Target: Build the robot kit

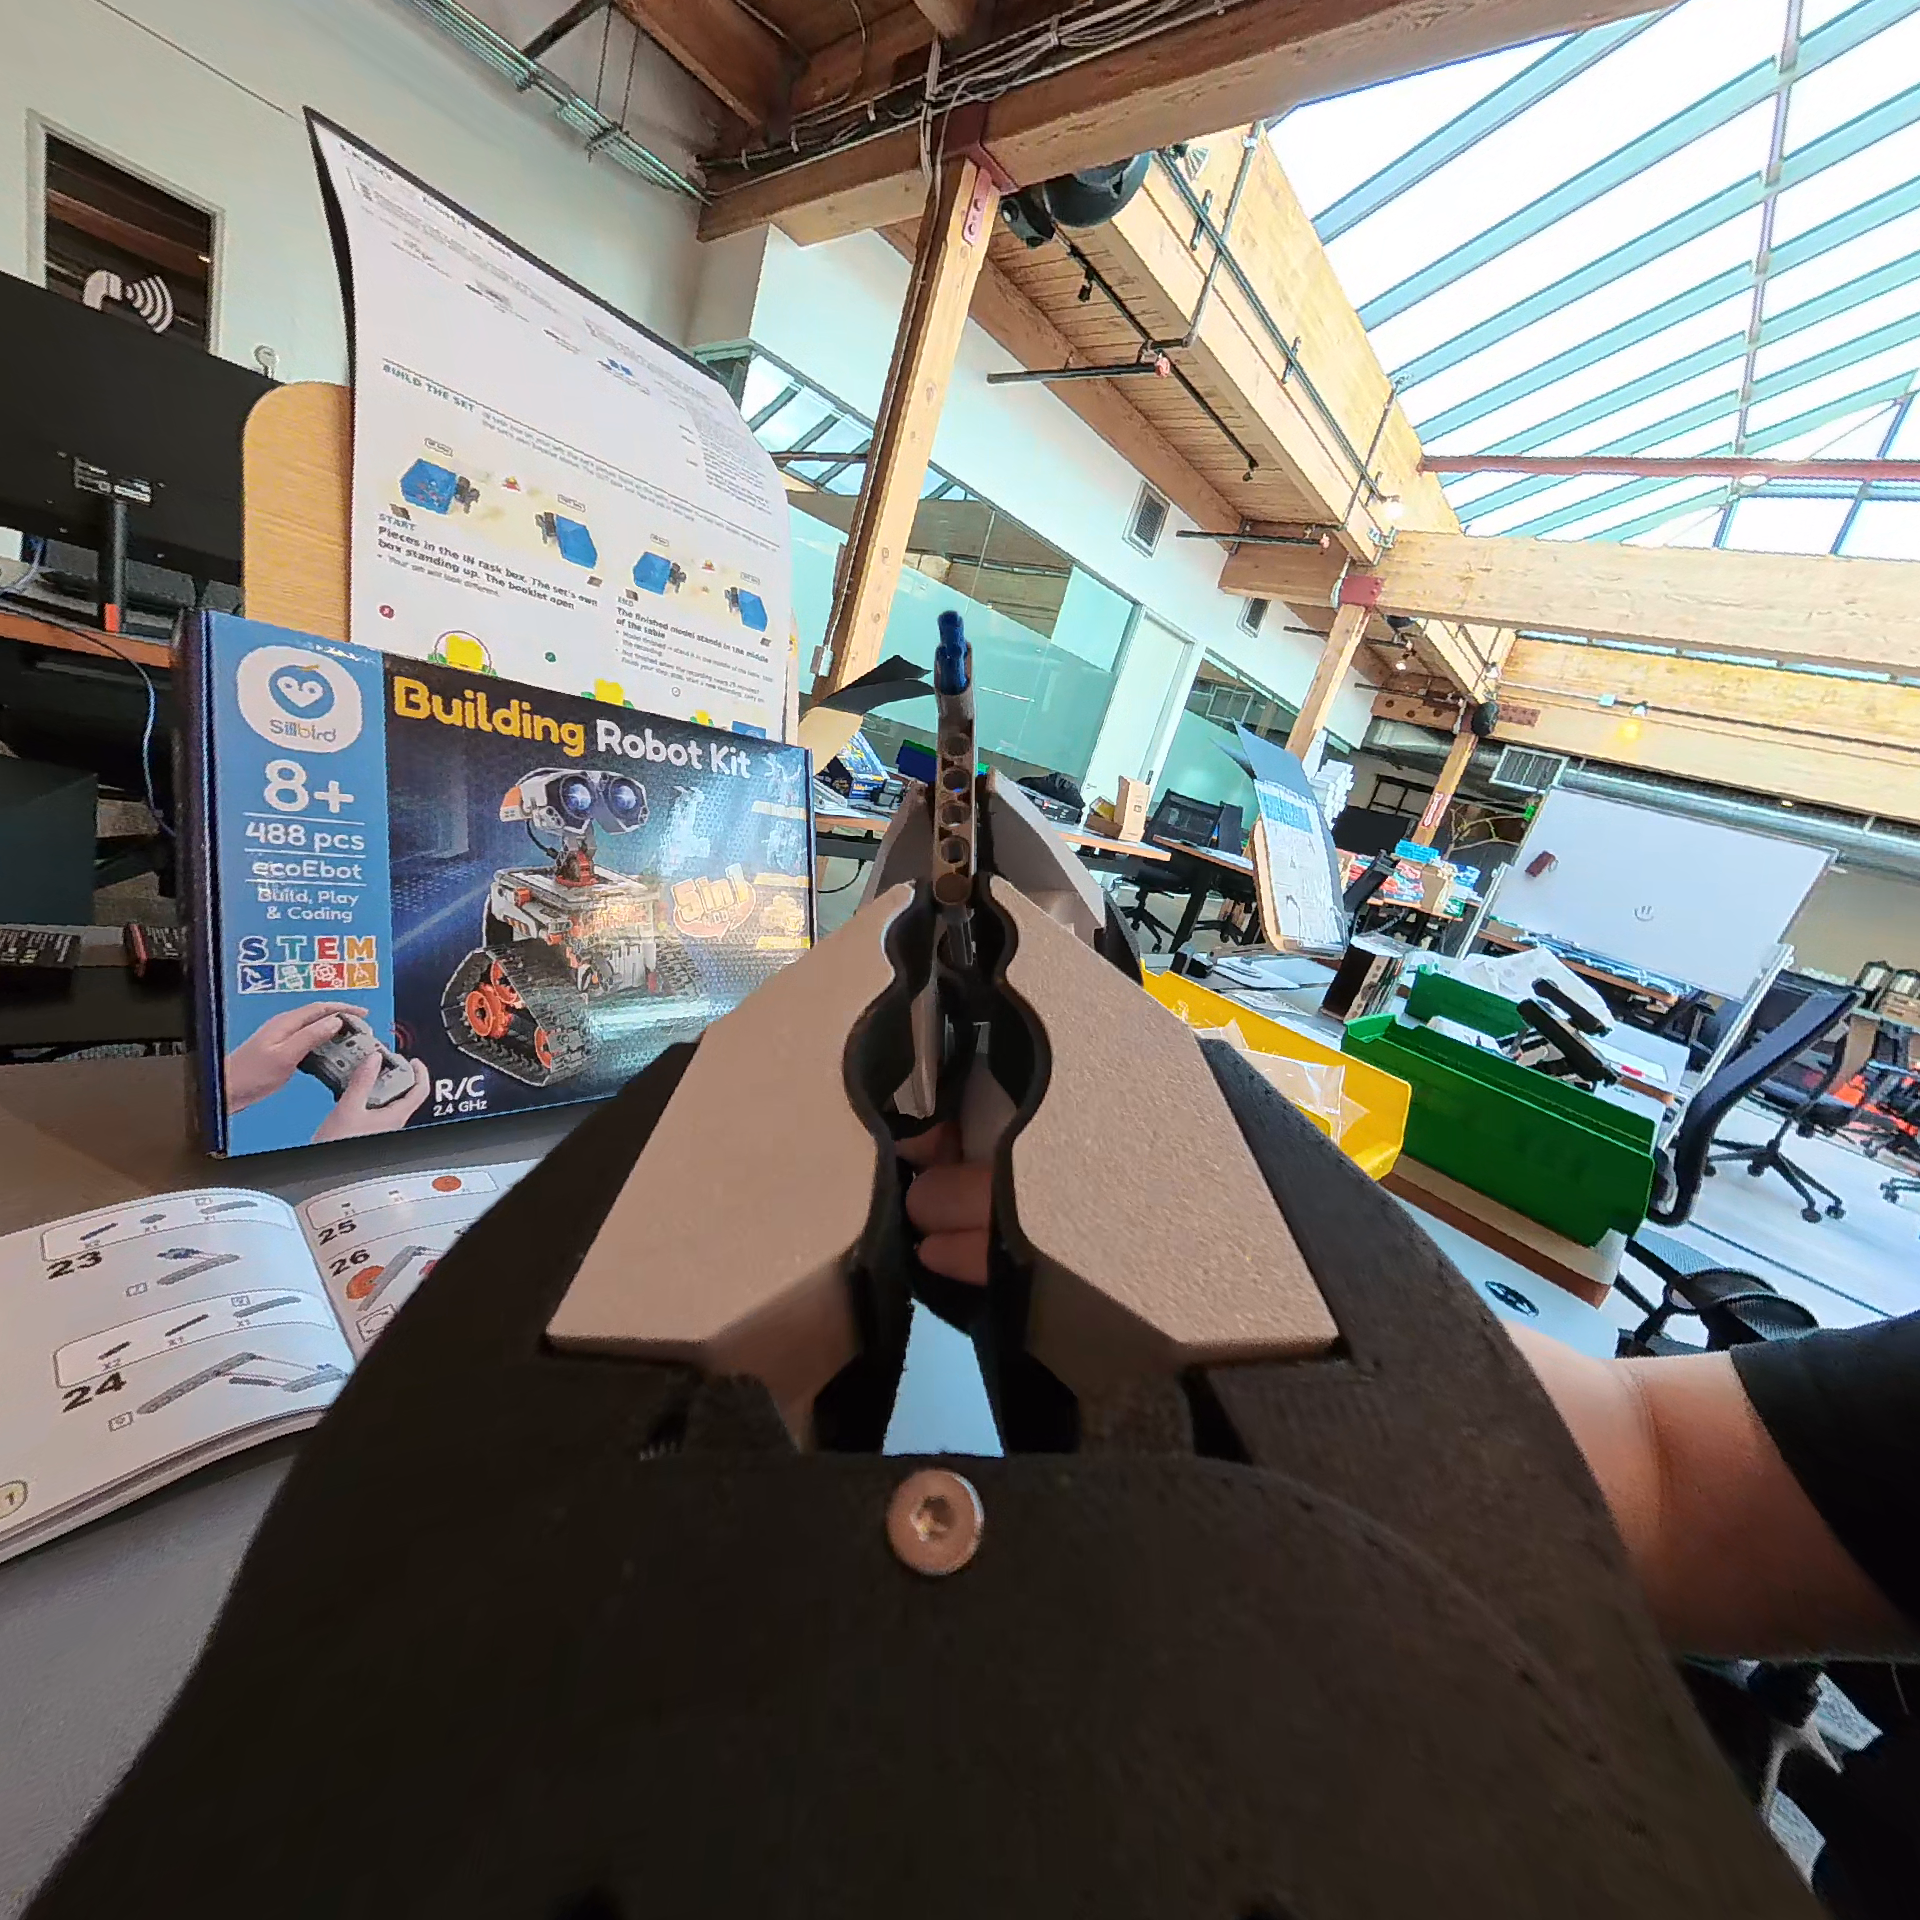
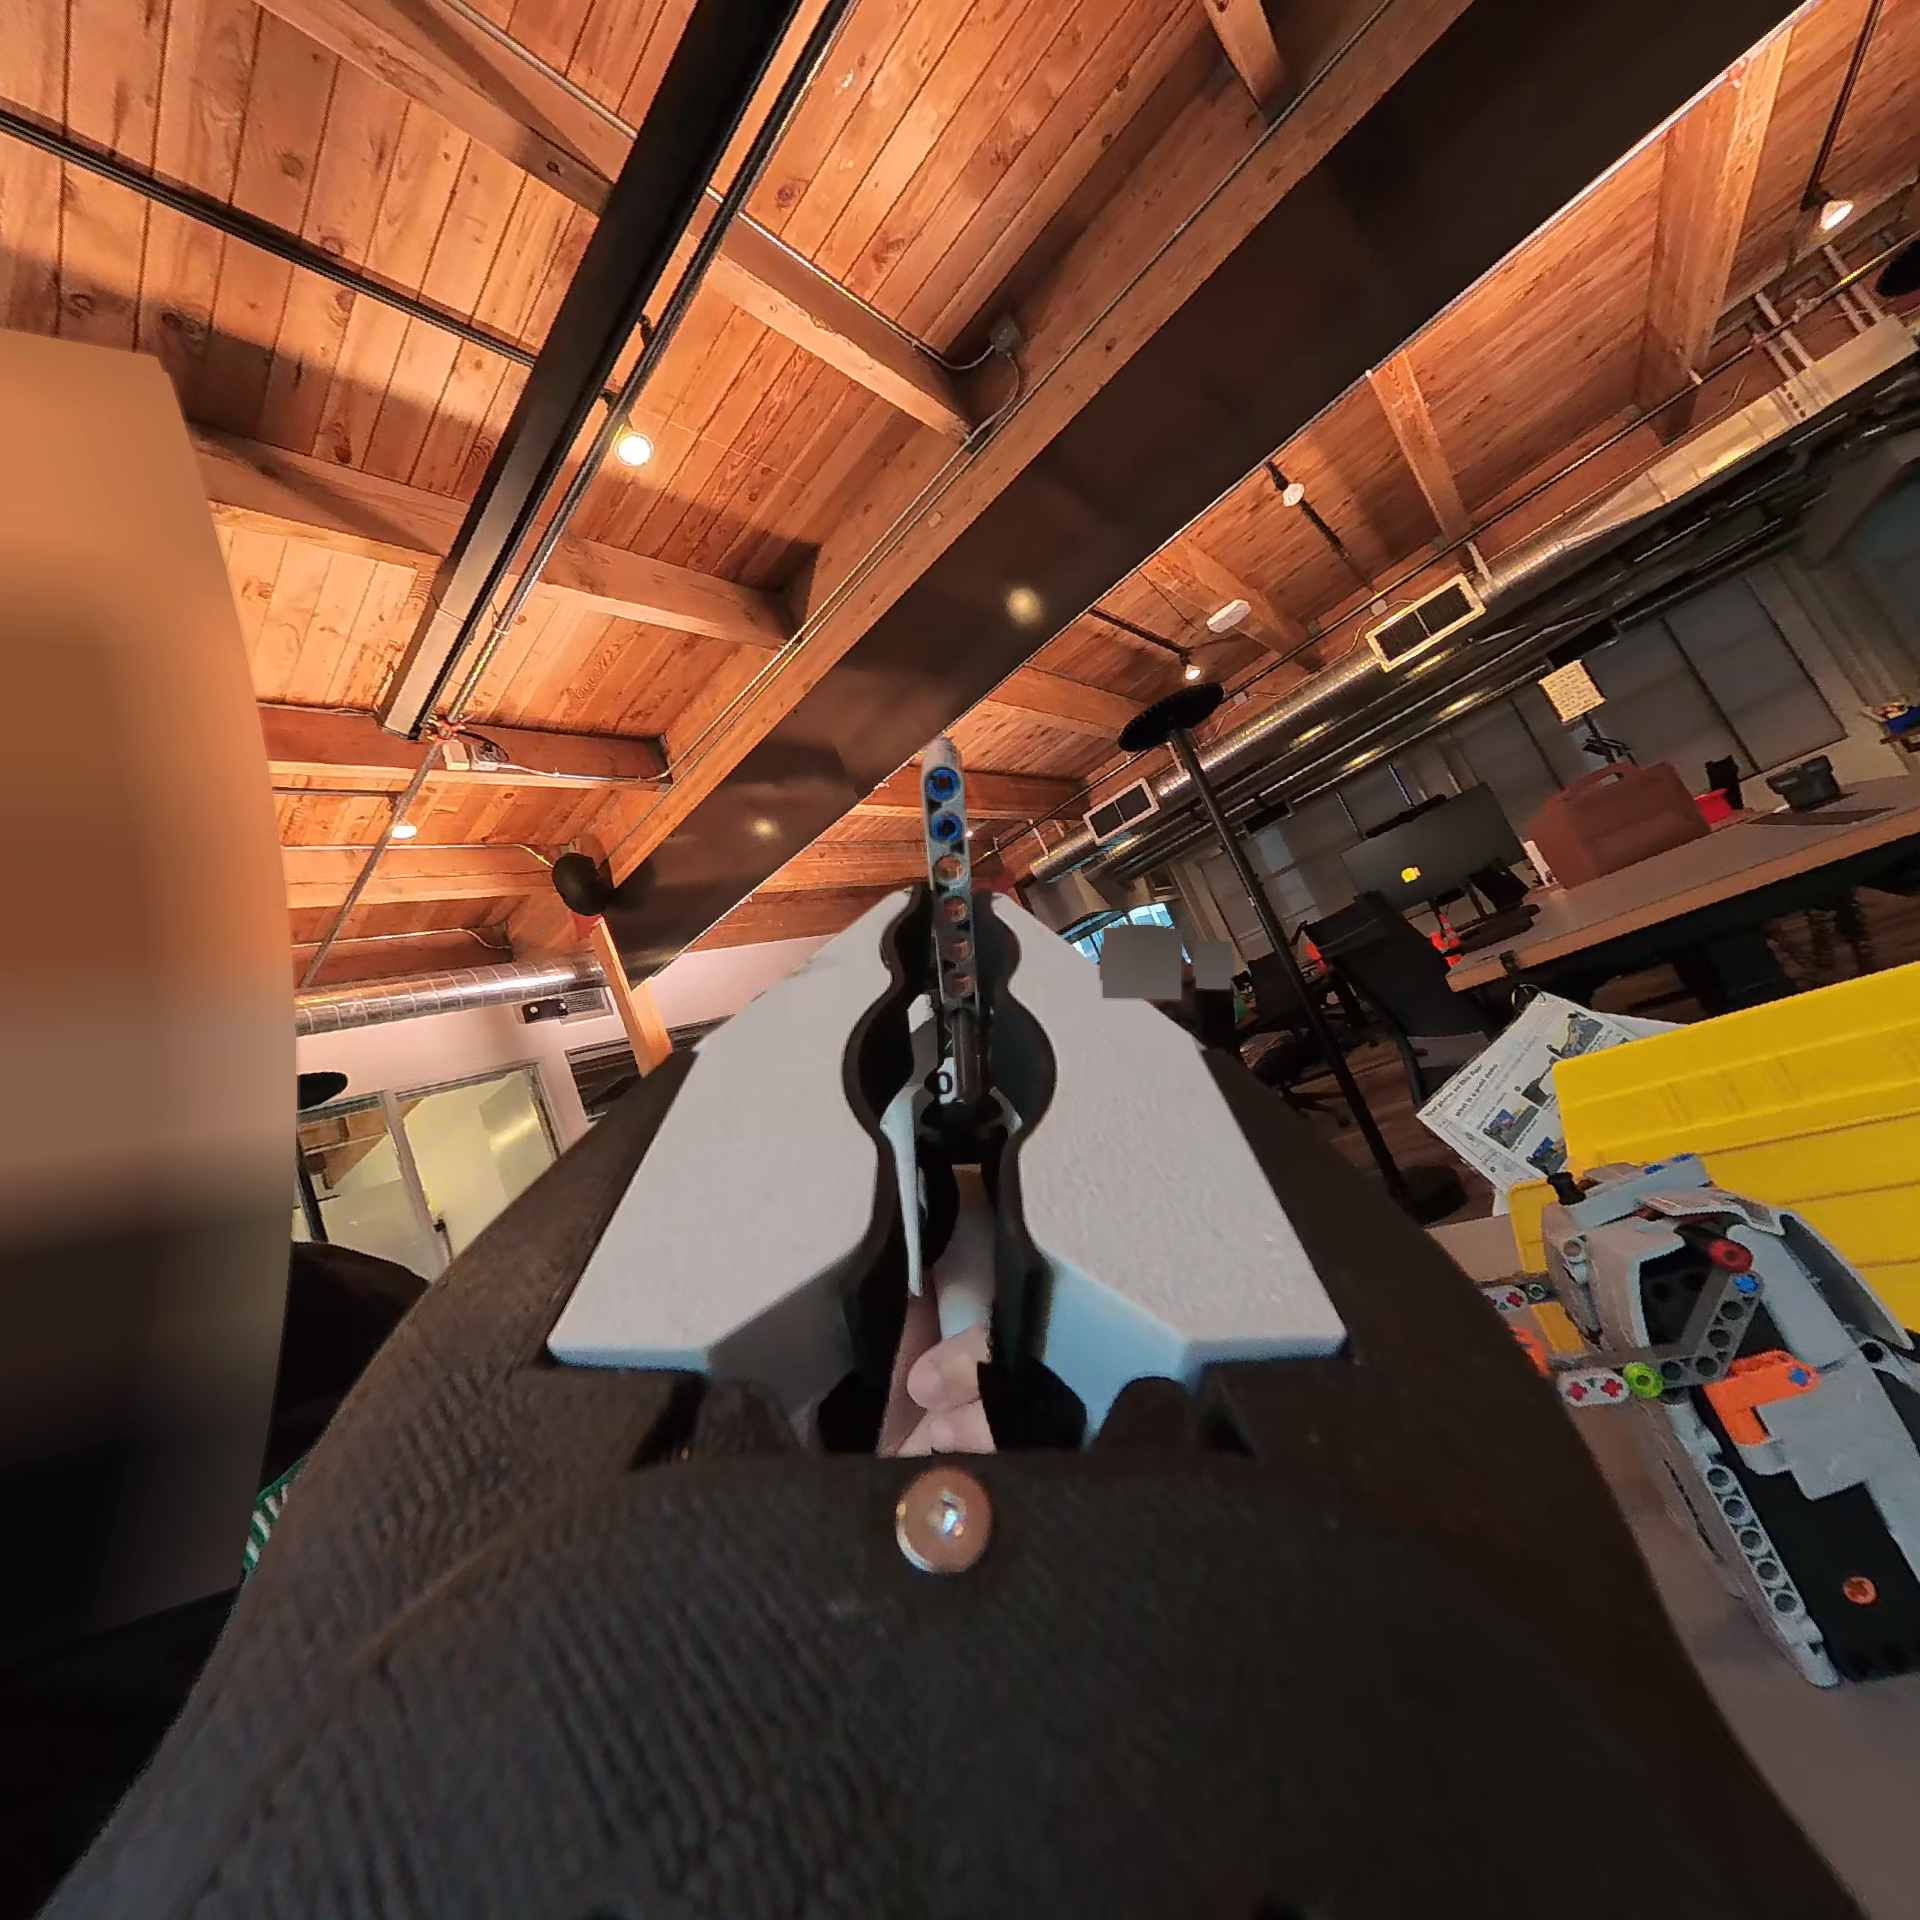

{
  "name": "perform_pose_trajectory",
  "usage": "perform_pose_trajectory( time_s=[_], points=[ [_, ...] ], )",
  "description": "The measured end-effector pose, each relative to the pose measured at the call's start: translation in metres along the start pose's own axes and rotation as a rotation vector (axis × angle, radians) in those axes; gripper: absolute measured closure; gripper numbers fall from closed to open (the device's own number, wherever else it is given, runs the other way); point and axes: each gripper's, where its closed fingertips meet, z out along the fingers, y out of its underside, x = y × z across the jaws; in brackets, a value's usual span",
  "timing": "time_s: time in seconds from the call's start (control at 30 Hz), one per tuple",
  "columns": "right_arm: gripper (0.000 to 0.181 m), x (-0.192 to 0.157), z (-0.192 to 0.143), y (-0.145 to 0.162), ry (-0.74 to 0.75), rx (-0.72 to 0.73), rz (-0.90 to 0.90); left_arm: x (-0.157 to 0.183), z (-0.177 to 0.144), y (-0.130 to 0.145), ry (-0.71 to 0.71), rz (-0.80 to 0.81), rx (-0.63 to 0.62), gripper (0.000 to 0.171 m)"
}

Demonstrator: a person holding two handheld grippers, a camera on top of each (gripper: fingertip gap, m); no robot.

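Note:
My left gripper is shut on a grey beam with a row of holes. The beam stands up between the fingertips, and blue pins stick out at its top end. The grey fingers of the other gripper show just behind it, at the same beam. My right gripper is shut on the grey holed beam too, with two blue pins in its top holes. Both grippers are raised above the table and tilted upward.
A blue robot kit box stands on the table at left, with a printed sheet behind it and an open booklet in front. Yellow and green bins sit at right. A part-built model lies beside the yellow bin. Both grippers' tips are close together, under 4 cm apart.

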Motion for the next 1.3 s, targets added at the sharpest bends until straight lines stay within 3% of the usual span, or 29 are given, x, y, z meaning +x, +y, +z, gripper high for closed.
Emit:
perform_pose_trajectory(
  time_s=[0.33,0.47,0.53,0.57,0.6,0.63,0.77,0.87,0.97,1.1,1.3],
  points=[
    [0.176,0.002,-0.002,0.002,0.015,-0.041,-0.03,0.0,0.0,0.002,0.01,-0.014,-0.001,0.166],
    [0.177,0.0,-0.004,0.001,0.008,-0.072,-0.053,0.002,0.001,0.003,0.004,0.064,-0.024,0.166],
    [0.177,0.0,-0.008,-0.005,0.013,-0.062,-0.072,-0.002,-0.003,0.004,-0.034,0.149,-0.07,0.138],
    [0.177,-0.001,-0.011,-0.011,0.016,-0.05,-0.073,-0.007,-0.008,0.006,-0.063,0.194,-0.107,0.126],
    [0.176,0.0,-0.014,-0.017,0.022,-0.039,-0.079,-0.013,-0.014,0.011,-0.083,0.227,-0.165,0.126],
    [0.177,0.001,-0.018,-0.023,0.035,-0.036,-0.093,-0.017,-0.02,0.021,-0.083,0.239,-0.256,0.139],
    [0.177,0.005,-0.034,-0.043,0.084,-0.03,-0.143,-0.056,-0.058,0.091,-0.184,0.192,-0.798,0.142],
    [0.177,0.006,-0.041,-0.053,0.097,-0.009,-0.148,-0.079,-0.067,0.124,-0.242,0.298,-0.993,0.156],
    [0.177,0.008,-0.045,-0.055,0.115,-0.015,-0.157,-0.104,-0.076,0.156,-0.29,0.367,-1.209,0.158],
    [0.177,0.008,-0.045,-0.053,0.122,-0.031,-0.166,-0.107,-0.067,0.181,-0.23,0.347,-1.334,0.158],
    [0.177,0.007,-0.045,-0.053,0.126,-0.062,-0.188,-0.099,-0.076,0.188,-0.163,0.228,-1.419,0.153]
  ],
)
